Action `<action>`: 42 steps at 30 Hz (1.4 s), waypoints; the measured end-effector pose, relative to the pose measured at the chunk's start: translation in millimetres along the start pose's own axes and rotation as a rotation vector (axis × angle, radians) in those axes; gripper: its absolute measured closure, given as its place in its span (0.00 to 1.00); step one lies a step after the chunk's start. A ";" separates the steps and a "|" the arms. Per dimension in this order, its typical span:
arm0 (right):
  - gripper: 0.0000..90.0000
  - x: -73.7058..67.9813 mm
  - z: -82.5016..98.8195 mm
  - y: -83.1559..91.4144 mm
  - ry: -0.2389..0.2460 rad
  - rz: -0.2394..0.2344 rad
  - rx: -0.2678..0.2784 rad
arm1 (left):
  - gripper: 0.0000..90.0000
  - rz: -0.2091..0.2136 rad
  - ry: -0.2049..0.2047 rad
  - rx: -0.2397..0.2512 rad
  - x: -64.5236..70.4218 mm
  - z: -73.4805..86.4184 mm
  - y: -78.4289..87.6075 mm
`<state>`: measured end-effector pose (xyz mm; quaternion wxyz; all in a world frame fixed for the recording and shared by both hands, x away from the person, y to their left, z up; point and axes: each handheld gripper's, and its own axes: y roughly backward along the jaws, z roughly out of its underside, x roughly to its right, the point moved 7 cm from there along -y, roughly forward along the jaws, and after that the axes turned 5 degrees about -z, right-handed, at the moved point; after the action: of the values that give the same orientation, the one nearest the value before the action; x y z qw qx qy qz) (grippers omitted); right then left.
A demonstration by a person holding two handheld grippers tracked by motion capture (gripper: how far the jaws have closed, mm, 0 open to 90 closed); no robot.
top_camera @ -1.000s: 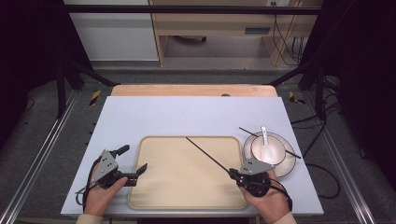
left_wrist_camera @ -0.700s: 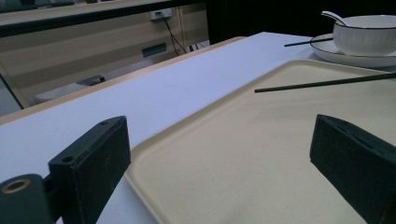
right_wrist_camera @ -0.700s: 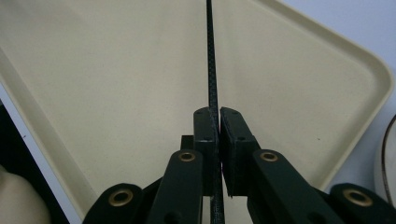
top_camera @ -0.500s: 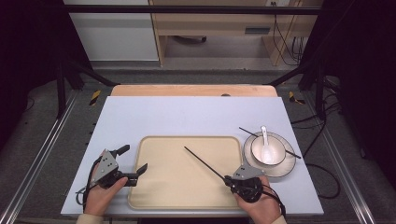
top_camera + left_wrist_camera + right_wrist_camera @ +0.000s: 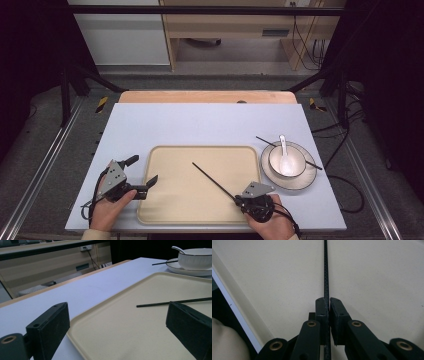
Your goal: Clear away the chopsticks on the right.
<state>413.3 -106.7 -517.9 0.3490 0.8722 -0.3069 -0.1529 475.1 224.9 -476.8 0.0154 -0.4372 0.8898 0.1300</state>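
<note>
A tray (image 5: 200, 210) lies on the table (image 5: 210, 122) at the near edge, about midway between left and right. To the tray's right, just beside it, a plate (image 5: 306, 180) carries a bowl (image 5: 296, 159) with a spoon (image 5: 284, 150) in it, and 1 chopstick (image 5: 264, 140) lies across the plate's far side behind the bowl. A 2nd chopstick (image 5: 212, 178) runs slantwise over the tray, its near end clamped in the right gripper (image 5: 240, 200) at the tray's near right corner, while the left gripper (image 5: 142, 175) sits at the tray's left edge, 1 jaw over the tray and 1 over the table.
</note>
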 end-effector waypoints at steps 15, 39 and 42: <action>0.59 17.6 -26.5 44.7 0.039 0.067 0.118 | 0.05 -0.003 -0.003 -0.002 -0.1 -0.2 0.9; 0.54 201.5 18.6 176.2 -0.039 0.340 0.063 | 0.05 -0.009 -0.002 -0.008 -0.5 1.1 0.0; 0.61 208.3 33.1 165.9 -0.034 0.322 0.032 | 0.05 -0.009 -0.002 -0.009 -0.3 1.4 -0.2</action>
<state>485.6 -351.8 -435.8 0.3498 0.8145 -0.4508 -0.1048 475.3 225.3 -478.1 0.0148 -0.4413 0.8871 0.1345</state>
